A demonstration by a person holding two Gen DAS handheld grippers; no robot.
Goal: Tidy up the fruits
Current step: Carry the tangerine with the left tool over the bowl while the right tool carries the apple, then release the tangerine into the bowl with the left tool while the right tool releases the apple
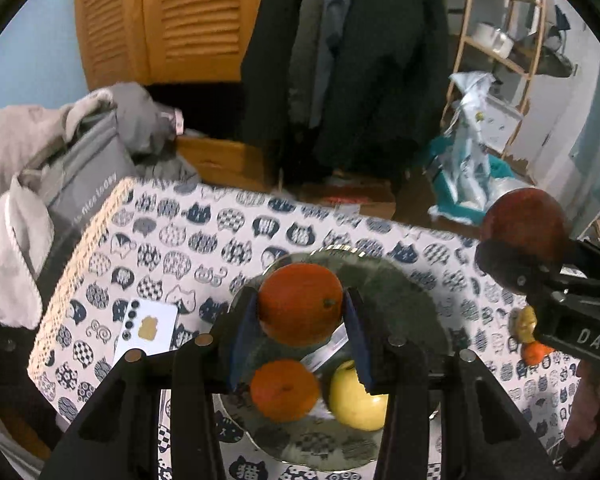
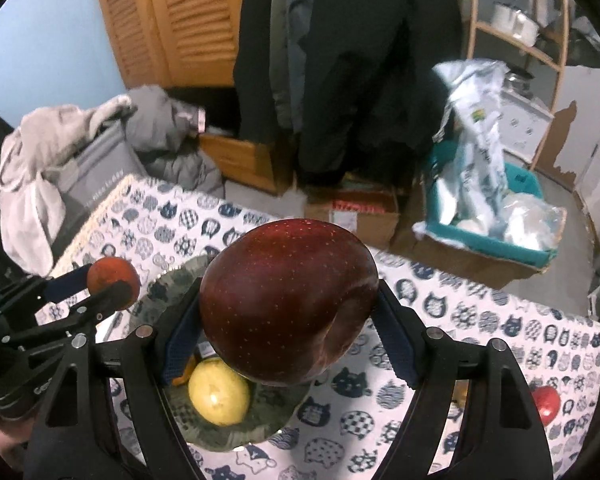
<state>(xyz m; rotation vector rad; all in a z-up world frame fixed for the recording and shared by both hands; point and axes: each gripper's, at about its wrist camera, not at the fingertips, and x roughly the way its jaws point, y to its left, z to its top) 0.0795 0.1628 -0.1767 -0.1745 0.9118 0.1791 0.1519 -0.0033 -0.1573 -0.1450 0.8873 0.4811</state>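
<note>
Two fruits ride over the plate, one clamped in each gripper.

Left gripper (image 1: 300, 312) has its jaws clamped on an orange (image 1: 300, 303); right gripper (image 2: 288, 332) has its jaws clamped on a dark red apple (image 2: 288, 304). Both hang above the grey plate (image 1: 404, 292) on the cat-print surface (image 1: 180, 240), where a second orange (image 1: 284, 390) and a yellow apple (image 1: 356, 398) already lie. Best to lower each fruit onto a bare part of the plate, well apart from those two, and part the jaws only once it rests, so nothing rolls off the rim.
</note>
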